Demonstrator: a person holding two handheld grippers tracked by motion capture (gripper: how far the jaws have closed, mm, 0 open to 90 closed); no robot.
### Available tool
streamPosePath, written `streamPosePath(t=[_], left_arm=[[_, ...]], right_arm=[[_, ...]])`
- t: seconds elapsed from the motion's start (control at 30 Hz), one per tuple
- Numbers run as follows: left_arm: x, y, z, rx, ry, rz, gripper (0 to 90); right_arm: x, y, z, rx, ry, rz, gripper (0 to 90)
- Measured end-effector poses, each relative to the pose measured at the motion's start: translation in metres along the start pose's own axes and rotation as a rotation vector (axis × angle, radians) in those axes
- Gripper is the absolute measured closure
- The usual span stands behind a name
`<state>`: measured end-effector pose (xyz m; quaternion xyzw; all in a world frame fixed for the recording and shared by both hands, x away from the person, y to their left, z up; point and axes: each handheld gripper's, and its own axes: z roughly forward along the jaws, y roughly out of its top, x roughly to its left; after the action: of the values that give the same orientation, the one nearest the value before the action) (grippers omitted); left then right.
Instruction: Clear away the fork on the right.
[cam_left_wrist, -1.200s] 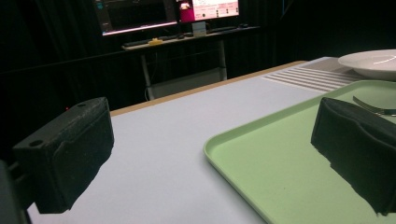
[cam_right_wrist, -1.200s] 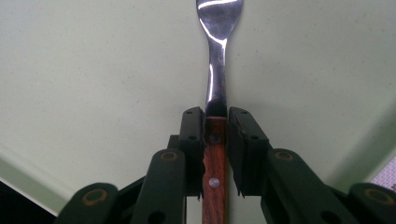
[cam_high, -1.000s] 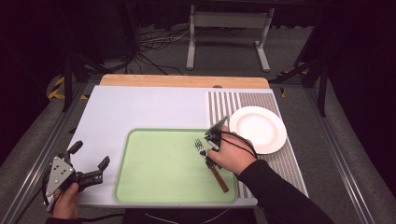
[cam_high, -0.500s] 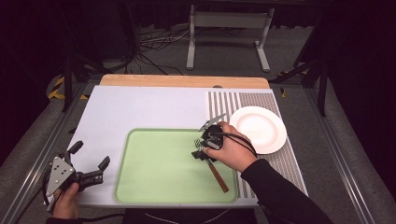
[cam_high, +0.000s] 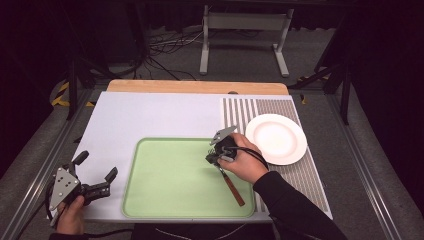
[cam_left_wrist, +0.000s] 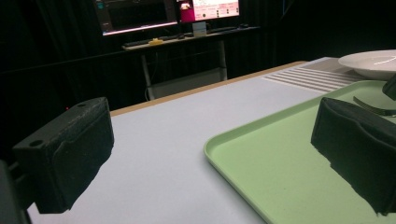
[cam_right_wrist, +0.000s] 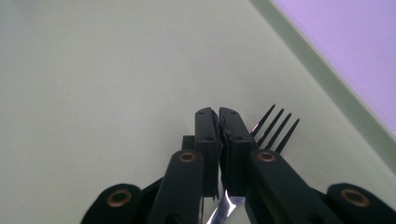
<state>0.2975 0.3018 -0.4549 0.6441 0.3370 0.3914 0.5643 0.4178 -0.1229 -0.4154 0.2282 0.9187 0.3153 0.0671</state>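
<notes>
R gripper (cam_right_wrist: 218, 116) fingers just closed, clamped on fork (cam_right_wrist: 275, 128) neck over green tray (cam_high: 165, 200); L gripper (cam_high: 95, 172) fingers apart, beside tray.

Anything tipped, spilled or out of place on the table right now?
Nothing stands out. The white plate sits flat and empty on the ribbed mat. The right gripper has just closed on the fork over the green tray. The left gripper is open at the table's near corner.

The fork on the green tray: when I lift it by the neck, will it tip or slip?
The fork looks rigid: metal tines, wooden handle. The right claw pinches its thin neck near the tines, so the longer handle will probably droop. The smooth metal neck may pivot between the pads. The tray looks slick.
</notes>
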Motion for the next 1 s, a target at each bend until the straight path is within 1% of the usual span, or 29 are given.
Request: streamPosePath(t=[0.1,0.37,0.43,0.5,0.63,0.73,0.93,1.0], left_arm=[[0.0,0.0,0.0,0.001,0.001,-0.001,0.0],[0.0,0.0,0.0,0.001,0.0,-0.001,0.0],[0.0,0.0,0.0,0.001,0.0,-0.001,0.0],[0.0,0.0,0.0,0.001,0.0,0.0,0.0],[0.0,0.0,0.0,0.001,0.0,0.0,0.0],[0.0,0.0,0.0,0.001,0.0,0.0,0.0],[0.0,0.0,0.0,0.001,0.0,0.001,0.0],[0.0,0.0,0.0,0.002,-0.001,0.001,0.0]], right_arm=[[-0.002,-0.002,0.005,0.021,-0.008,-0.02,89.3],[-0.003,-0.006,0.013,0.047,-0.013,-0.025,89.8],[-0.003,-0.006,0.015,0.055,-0.015,-0.034,89.8],[-0.003,-0.007,0.016,0.062,-0.02,-0.027,89.7],[-0.003,-0.008,0.018,0.073,-0.022,-0.046,89.7],[-0.004,-0.008,0.018,0.076,-0.029,-0.04,89.7],[-0.005,-0.008,0.018,0.086,-0.044,-0.045,89.7],[-0.005,-0.009,0.018,0.088,-0.047,-0.037,89.8]])
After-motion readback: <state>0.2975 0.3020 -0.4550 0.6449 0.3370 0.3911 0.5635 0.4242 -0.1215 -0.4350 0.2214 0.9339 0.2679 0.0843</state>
